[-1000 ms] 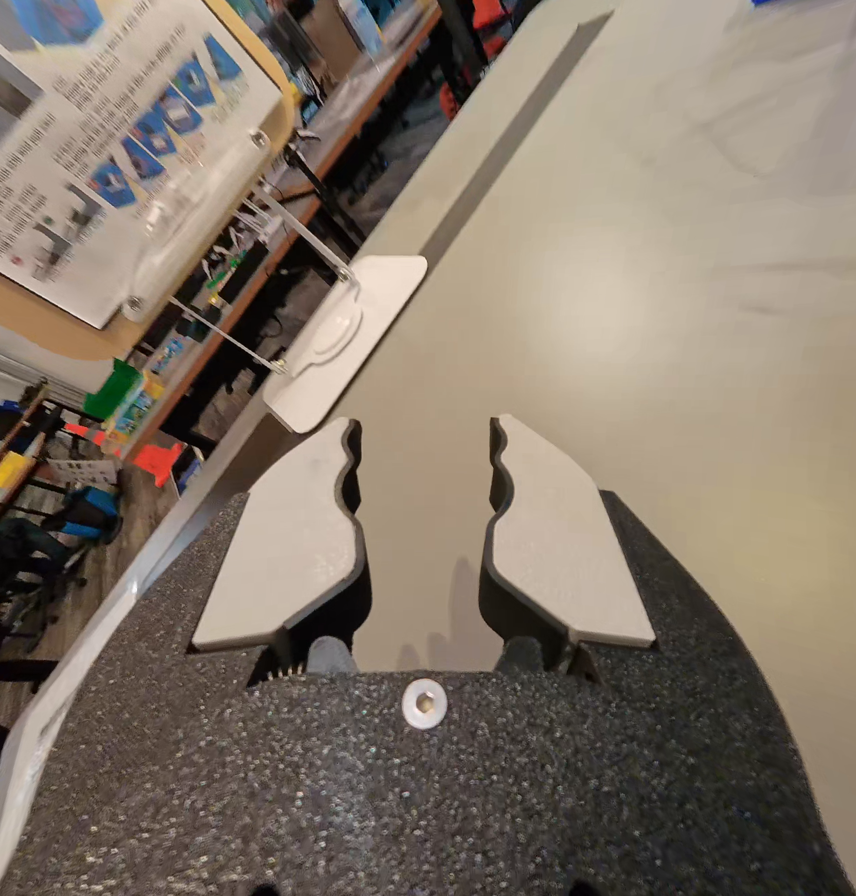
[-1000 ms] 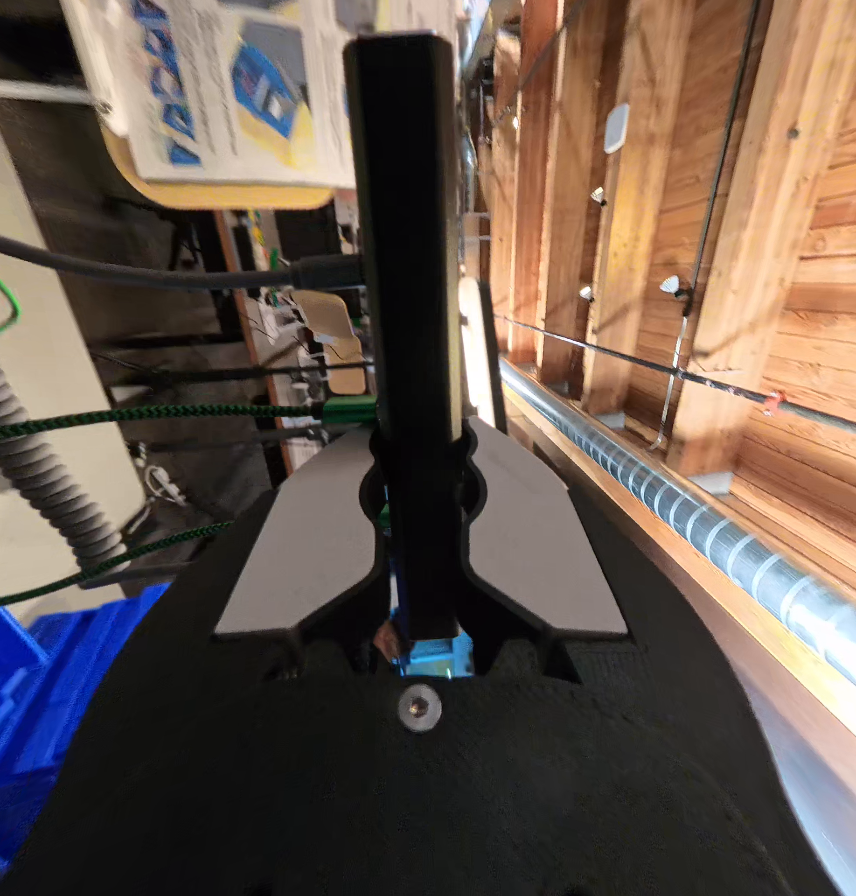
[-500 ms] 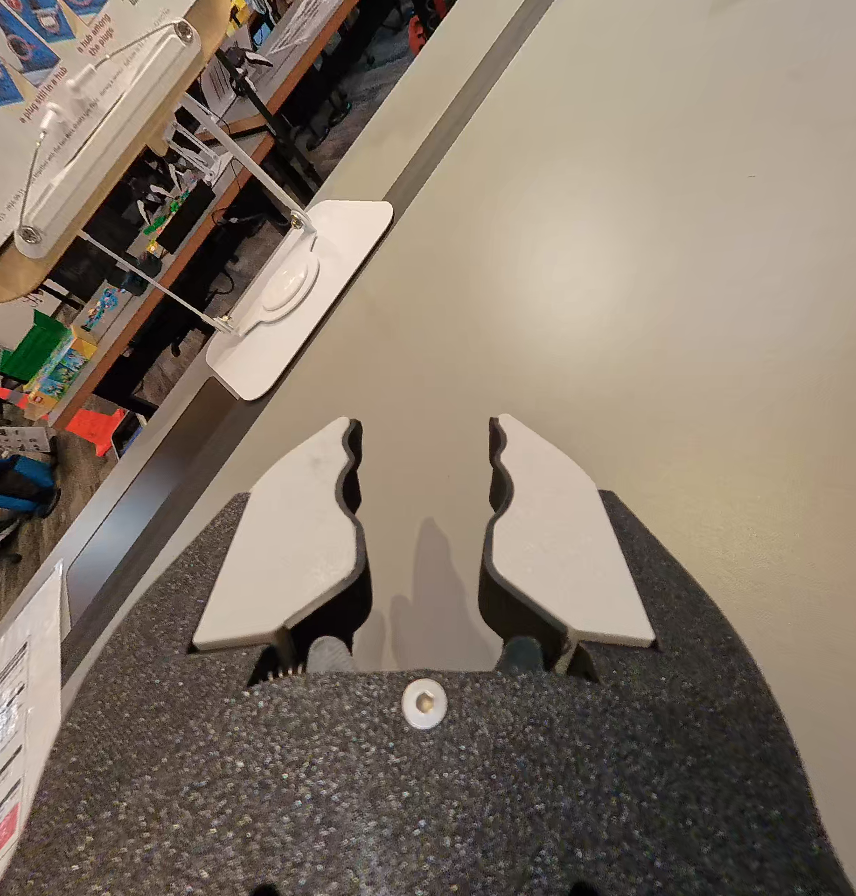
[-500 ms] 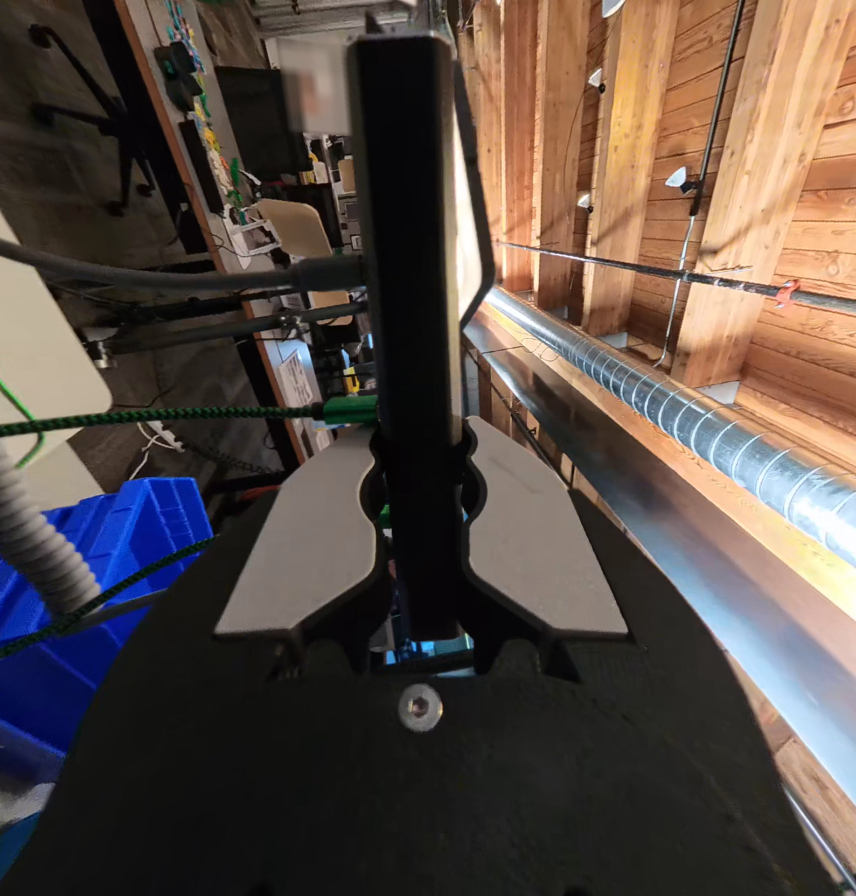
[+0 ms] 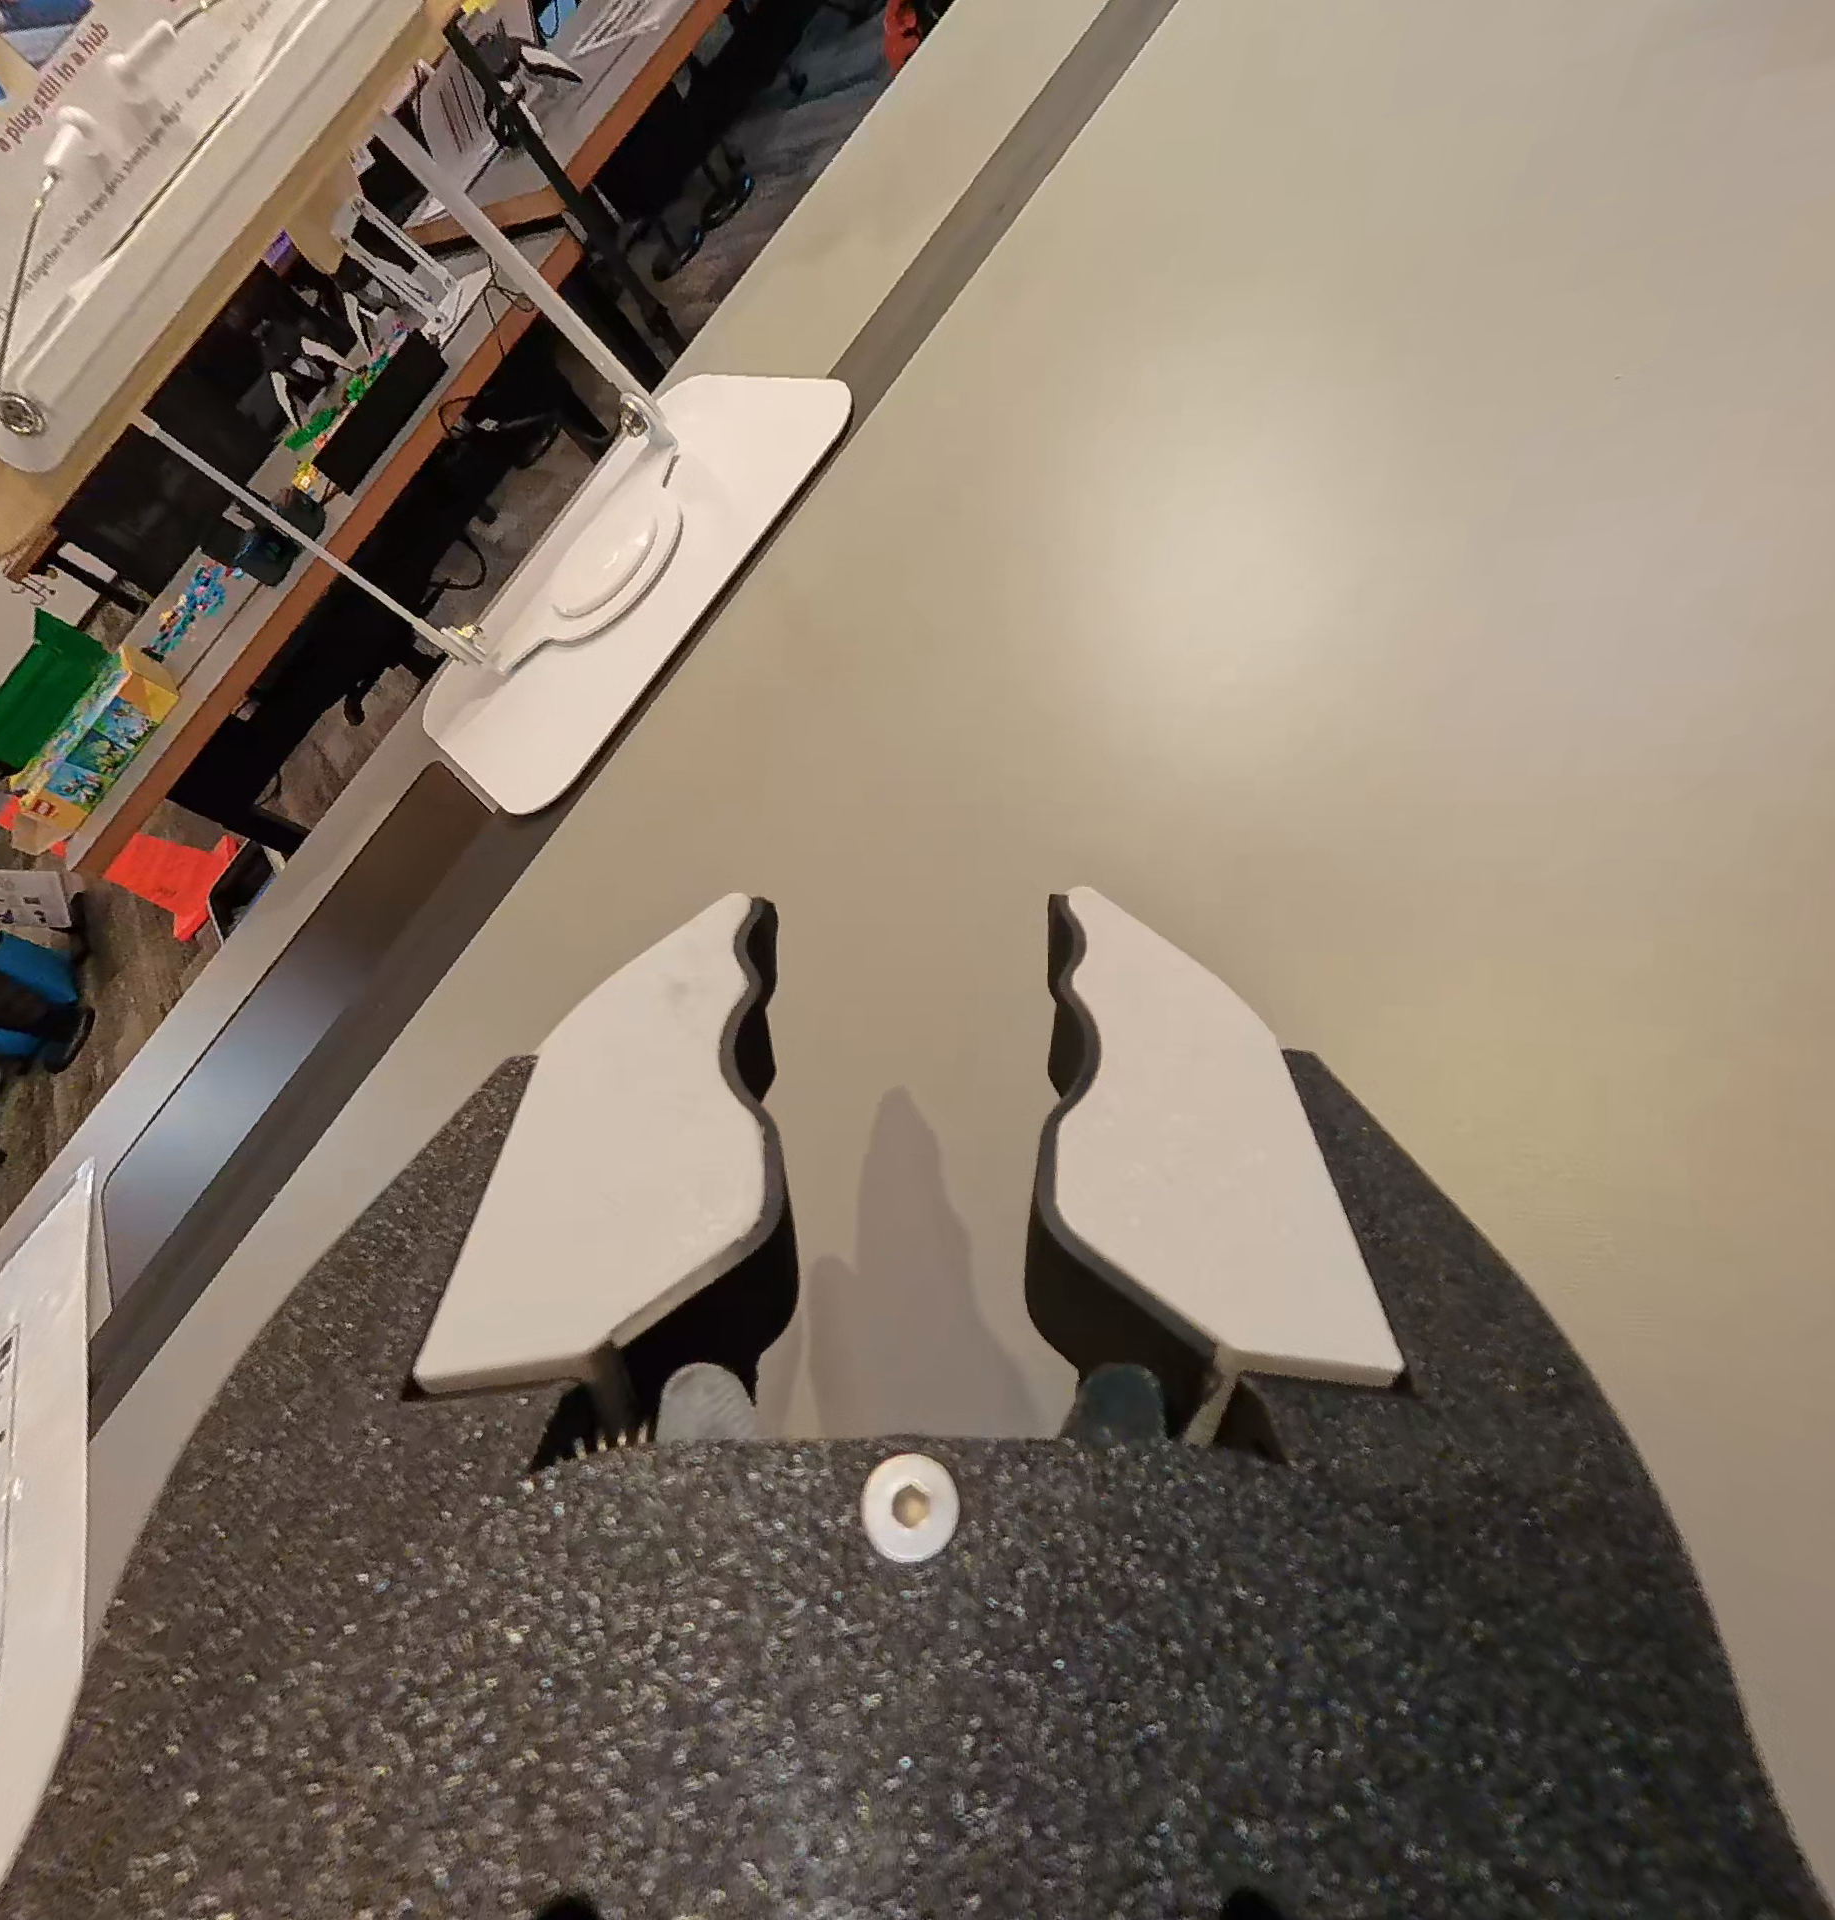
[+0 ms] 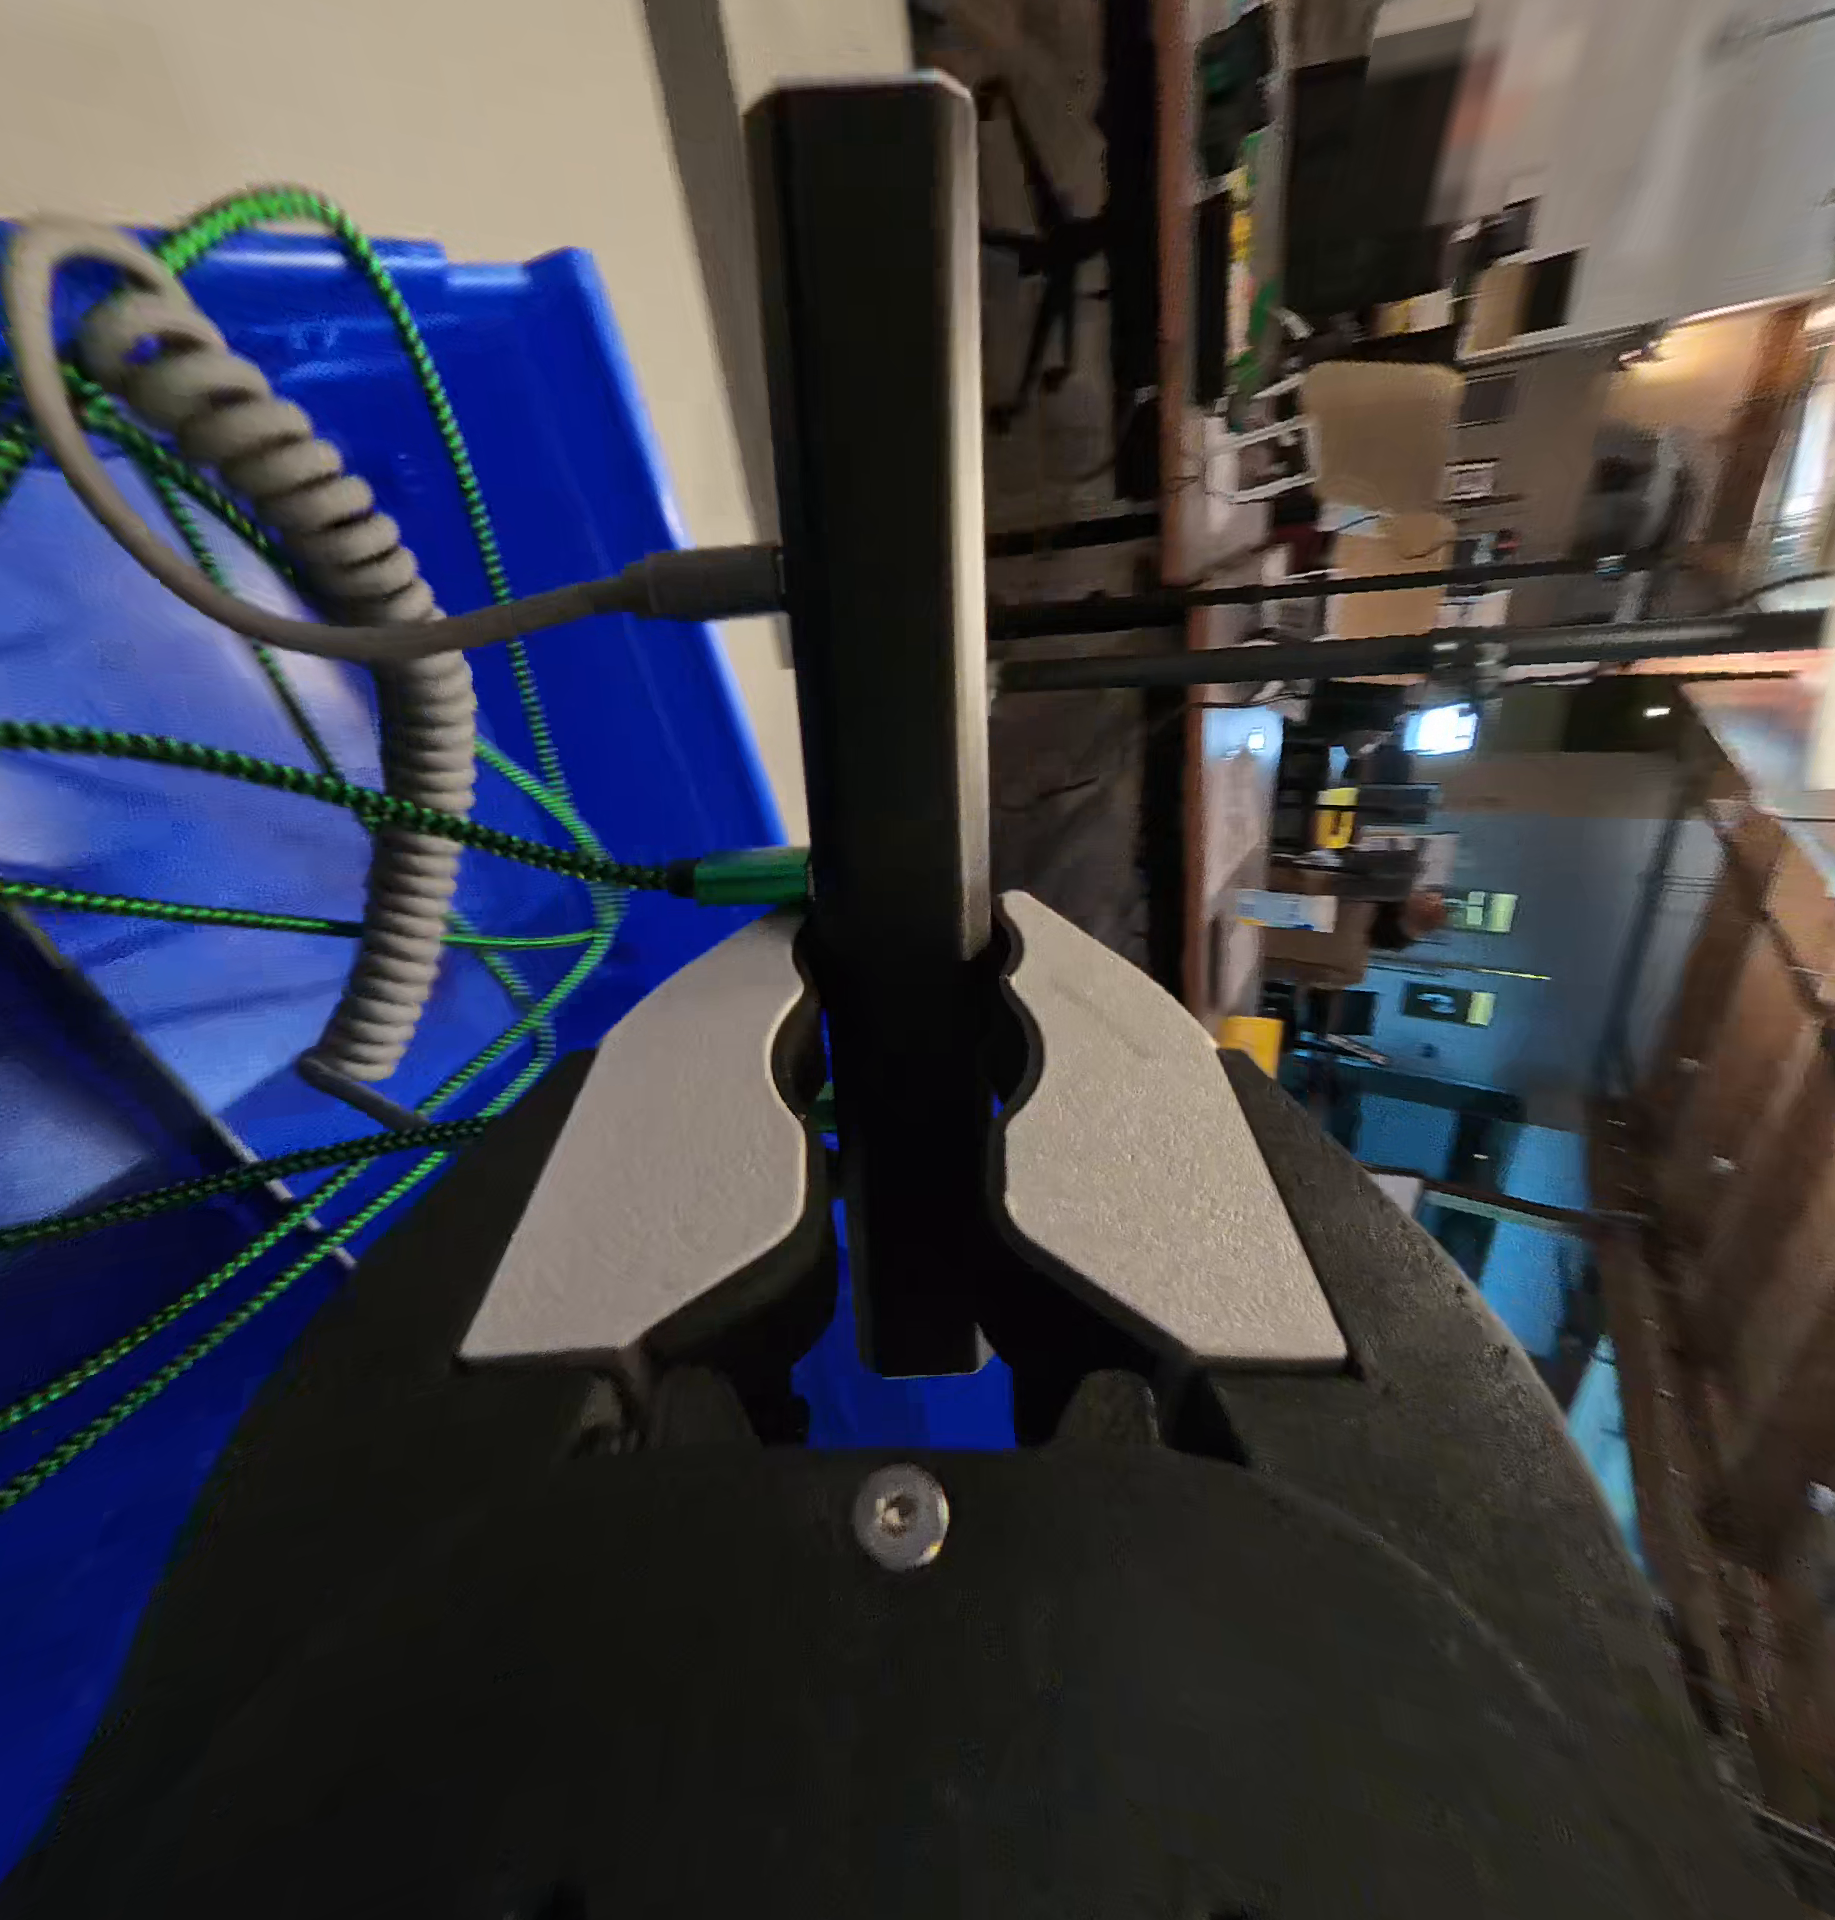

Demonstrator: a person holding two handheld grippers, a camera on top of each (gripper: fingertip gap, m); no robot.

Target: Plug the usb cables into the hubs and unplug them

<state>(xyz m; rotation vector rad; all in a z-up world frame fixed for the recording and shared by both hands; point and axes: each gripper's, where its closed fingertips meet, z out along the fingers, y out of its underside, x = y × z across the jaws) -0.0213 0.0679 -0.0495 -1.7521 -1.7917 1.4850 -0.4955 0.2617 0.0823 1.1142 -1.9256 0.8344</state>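
right gripper (image 6: 900, 997) clamped on black usb hub (image 6: 877, 520); left gripper (image 5: 908, 997) open, empty. risk: green braided cable (image 6: 393, 810) and grey coiled cable (image 6: 373, 582) beside hub snagging blue bin (image 6: 601, 436), yanking plugs askew.

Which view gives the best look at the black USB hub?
The right wrist view: the black USB hub stands clamped in the right claw, with a grey plug and green plug inserted. The left wrist view shows none of it.

We see soft overhead glare on the table (image 5: 1308, 623), a faint shadow between our left gripper's (image 5: 911, 914) fingers; the right view smears beyond the hub (image 6: 882, 623).
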